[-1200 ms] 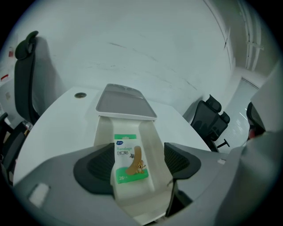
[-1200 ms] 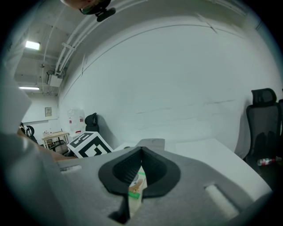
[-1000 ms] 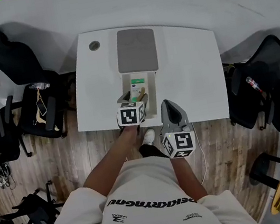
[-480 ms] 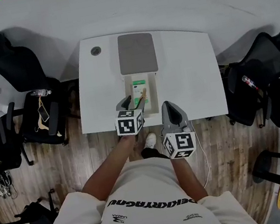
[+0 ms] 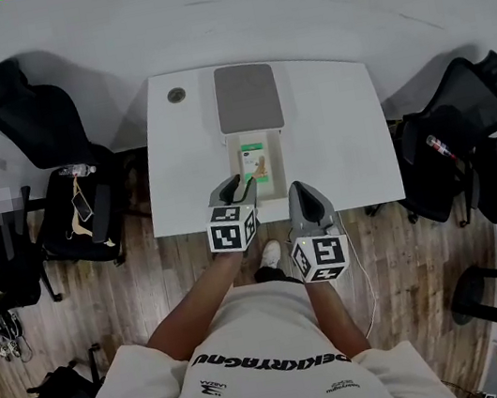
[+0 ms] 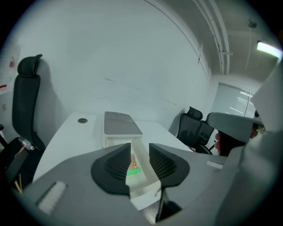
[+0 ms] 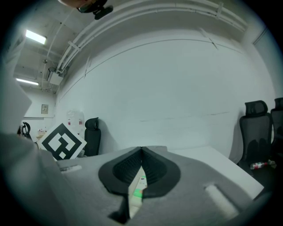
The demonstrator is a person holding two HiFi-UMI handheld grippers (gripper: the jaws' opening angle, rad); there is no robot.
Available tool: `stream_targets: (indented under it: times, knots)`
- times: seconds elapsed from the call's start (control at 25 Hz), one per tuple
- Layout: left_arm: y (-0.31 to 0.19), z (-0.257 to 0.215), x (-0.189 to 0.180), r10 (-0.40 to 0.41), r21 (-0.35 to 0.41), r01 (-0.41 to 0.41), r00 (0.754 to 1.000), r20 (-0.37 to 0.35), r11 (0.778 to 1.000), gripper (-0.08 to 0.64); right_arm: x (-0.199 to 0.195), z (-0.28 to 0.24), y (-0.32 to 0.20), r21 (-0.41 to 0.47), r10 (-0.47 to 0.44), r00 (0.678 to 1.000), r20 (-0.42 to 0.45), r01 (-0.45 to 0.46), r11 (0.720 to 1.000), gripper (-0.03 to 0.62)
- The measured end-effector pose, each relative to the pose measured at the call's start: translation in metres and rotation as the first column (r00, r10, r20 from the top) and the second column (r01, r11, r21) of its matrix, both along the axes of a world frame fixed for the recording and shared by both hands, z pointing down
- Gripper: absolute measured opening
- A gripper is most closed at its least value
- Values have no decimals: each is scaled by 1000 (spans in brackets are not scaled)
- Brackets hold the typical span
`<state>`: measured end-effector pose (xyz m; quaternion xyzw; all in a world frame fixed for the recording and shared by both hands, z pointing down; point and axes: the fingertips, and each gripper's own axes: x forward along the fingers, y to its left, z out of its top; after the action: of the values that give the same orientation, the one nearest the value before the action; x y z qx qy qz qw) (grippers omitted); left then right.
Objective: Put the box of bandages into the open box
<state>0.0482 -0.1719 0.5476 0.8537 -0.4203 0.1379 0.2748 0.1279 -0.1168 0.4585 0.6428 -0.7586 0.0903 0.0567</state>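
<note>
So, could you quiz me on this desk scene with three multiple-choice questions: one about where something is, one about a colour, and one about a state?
1. Where is the bandage box?
A) on the bare table
B) inside the open box
C) on a chair

2. What colour is the open box's lid?
A) grey
B) red
C) yellow

3. How is the right claw?
A) wide open
B) shut on the bandage box
C) shut, holding nothing

Answers: B, its green-and-white top shows within the box walls; A, the lid lying open beyond the box is plain grey; C, its pads meet at the tips with nothing gripped.
</note>
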Motion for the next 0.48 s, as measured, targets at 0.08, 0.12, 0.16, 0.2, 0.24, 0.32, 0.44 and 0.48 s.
stream_targets:
  times: [0.08, 0.12, 0.16, 0.2, 0.24, 0.32, 0.44, 0.48]
  knots:
    - [4, -5, -6, 4, 19, -4, 1000, -8, 1000, 108, -6, -1, 3, 5, -1, 1000, -3, 1, 1000, -2]
    - [6, -8, -8, 7, 29, -7, 1000, -11, 1000, 101, -9, -2, 4, 7, 0, 1000, -4, 0, 1000, -2]
    - [7, -11, -10, 11, 39, -10, 1000, -12, 999, 99, -10, -2, 5, 8, 2, 1000, -3, -2, 1000, -2]
    - [9, -14, -12, 15, 49, -14, 1000, -13, 999, 91, -12, -3, 6, 9, 5, 1000, -2, -5, 1000, -2]
    - [12, -16, -13, 19, 57, -18, 1000, -13, 998, 74, -13, -4, 7, 11, 8, 1000, -2, -8, 1000, -2]
    - [18, -19, -17, 29, 69, -28, 1000, -10, 997, 66, -17, -6, 12, 15, 14, 1000, -3, -14, 1000, -2]
    - [24, -23, -22, 40, 86, -39, 999, -12, 996, 33, -22, -6, 19, 19, 22, 1000, -8, -22, 1000, -2]
    - [25, -24, -24, 41, 91, -40, 999, -15, 995, 15, -23, -6, 20, 19, 24, 1000, -9, -24, 1000, -2]
